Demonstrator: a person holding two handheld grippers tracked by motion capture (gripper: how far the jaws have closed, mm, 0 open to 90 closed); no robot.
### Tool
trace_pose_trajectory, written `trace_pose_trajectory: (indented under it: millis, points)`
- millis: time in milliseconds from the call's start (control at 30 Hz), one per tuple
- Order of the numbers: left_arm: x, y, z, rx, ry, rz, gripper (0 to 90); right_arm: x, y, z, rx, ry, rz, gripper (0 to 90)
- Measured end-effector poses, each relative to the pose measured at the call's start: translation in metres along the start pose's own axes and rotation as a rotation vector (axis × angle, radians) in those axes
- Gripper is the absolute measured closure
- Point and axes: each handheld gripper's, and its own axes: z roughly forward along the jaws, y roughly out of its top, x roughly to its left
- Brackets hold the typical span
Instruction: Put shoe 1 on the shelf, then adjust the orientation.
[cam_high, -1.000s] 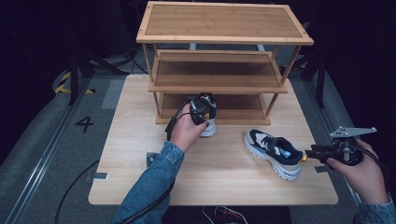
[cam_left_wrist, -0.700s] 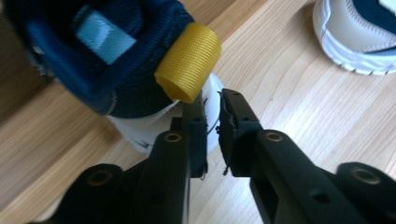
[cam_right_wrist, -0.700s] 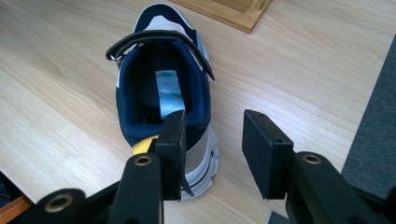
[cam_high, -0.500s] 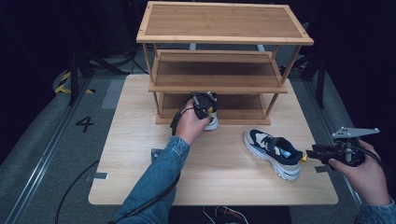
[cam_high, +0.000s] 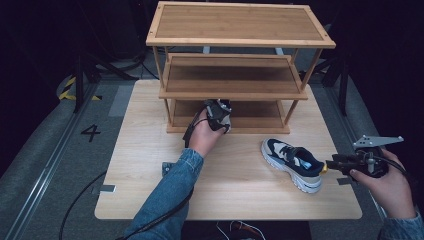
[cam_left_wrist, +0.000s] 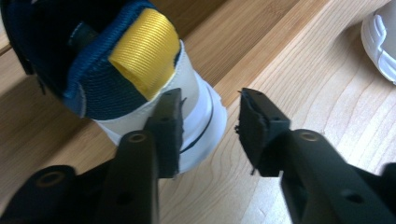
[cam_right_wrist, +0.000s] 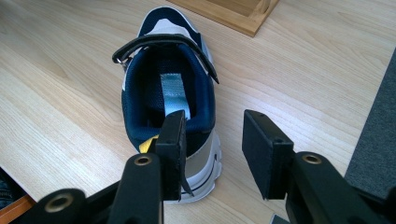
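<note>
A navy shoe with a yellow heel tab and white sole (cam_left_wrist: 116, 70) stands at the front edge of the wooden rack's bottom shelf (cam_high: 250, 107), heel toward my left gripper (cam_left_wrist: 210, 116). Its jaws have just been opening. They now stand apart, the left pad (cam_left_wrist: 170, 126) in front of the heel and bare table in the gap. The matching second shoe (cam_high: 292, 162) lies on the table (cam_high: 150, 165) at the right. My right gripper (cam_right_wrist: 212, 121) is open just behind that shoe's (cam_right_wrist: 168, 74) heel. Its left pad overlaps the heel and its right pad stands apart from it.
The three-tier wooden rack (cam_high: 235, 75) stands at the back of the table, its upper shelves bare. Dark floor with cables and a tape mark surrounds the table. The second shoe's white sole (cam_left_wrist: 380, 42) shows at the upper right of the left gripper view.
The left hand with its shoe has edged toward the rack's bottom shelf and sunk a little. The right hand and the second shoe have stayed put.
</note>
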Motion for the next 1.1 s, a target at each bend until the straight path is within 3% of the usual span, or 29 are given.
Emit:
trace_pose_trajectory:
  millis: [100,333,467,500,633,800,1100]
  points:
    - [0.002,-0.001,0.001,0.02,-0.051,-0.049,48.2,0.0,0.002,0.001,-0.001,0.003,-0.002,61.1]
    - [0.001,-0.009,-0.014,0.025,-0.079,-0.06,43.2,0.0,0.005,0.002,-0.005,0.005,-0.007,60.5]
    - [0.0,-0.018,-0.036,0.009,-0.118,-0.089,39.6,0.002,0.007,0.0,-0.014,0.004,-0.009,58.8]
    - [0.0,-0.018,-0.036,0.009,-0.118,-0.089,38.4,0.002,0.007,0.0,-0.014,0.004,-0.009,58.8]
    - [0.001,-0.036,-0.067,0.025,-0.089,-0.066,34.4,0.002,0.009,-0.005,-0.025,0.0,-0.005,54.8]
    - [-0.002,-0.051,-0.084,0.024,-0.099,-0.088,33.9,0.002,0.009,-0.008,-0.014,-0.009,-0.002,50.9]
    - [0.001,-0.087,-0.104,0.197,-0.075,-0.114,29.4,0.006,0.012,-0.008,0.027,-0.022,-0.016,48.9]
